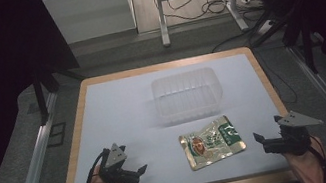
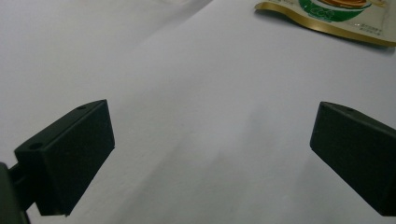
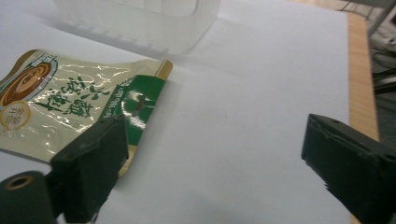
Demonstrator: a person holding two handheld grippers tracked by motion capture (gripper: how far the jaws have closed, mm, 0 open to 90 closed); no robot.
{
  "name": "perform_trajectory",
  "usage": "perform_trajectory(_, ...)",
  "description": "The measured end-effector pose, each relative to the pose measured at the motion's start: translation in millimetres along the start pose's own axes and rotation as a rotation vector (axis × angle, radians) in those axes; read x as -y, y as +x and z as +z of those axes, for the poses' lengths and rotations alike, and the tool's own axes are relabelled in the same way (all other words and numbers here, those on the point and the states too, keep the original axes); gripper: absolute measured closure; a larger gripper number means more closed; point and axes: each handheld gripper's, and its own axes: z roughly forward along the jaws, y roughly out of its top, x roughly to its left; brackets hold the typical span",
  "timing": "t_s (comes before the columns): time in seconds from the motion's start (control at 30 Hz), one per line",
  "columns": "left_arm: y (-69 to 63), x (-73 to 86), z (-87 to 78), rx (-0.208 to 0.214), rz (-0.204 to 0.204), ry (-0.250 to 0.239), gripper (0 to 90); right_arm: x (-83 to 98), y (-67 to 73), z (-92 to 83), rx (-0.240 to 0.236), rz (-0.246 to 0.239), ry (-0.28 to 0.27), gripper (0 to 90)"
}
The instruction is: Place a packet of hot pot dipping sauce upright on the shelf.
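pouch (image 1: 212,142) lies at 9 o'clock of right gripper (image 1: 266,140), nearer than left gripper (image 1: 137,173) | long axis 8-to-2 o'clock | both grippers gape, empty

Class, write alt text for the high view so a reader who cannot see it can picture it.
A food pouch lies flat on a white table, near an empty clear plastic tub. At the near edge, a person's hands hold the left hand-held gripper and right hand-held gripper, both open, either side of the pouch.

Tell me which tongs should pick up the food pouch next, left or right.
Right, probably. The right tongs stand open with one jaw already at the edge of the food pouch. The left tongs, also open, face bare table, with the pouch farther off.
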Motion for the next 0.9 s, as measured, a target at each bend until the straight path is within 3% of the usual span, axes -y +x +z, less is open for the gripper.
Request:
perform_trajectory(0.13,0.5,0.8,-1.3,-0.003,-0.015,-0.006,0.0,1.6,-2.6,6.3,-0.062,-0.003,0.005,0.6)
perform_trajectory(0.3,-1.9,0.0,-0.1,0.003,0.005,0.010,0.0,1.5,-0.6,8.5,-0.104,0.008,0.024,0.0)
perform_trajectory(0.53,-1.6,0.0,-1.2,-0.011,-0.006,0.012,0.0,1.2,-1.5,8.1,-0.089,0.019,0.004,0.0)
perform_trajectory(0.9,-4.4,-0.9,-1.7,-0.004,0.014,-0.004,0.0,2.0,-0.5,11.7,-0.124,0.054,0.017,0.0)
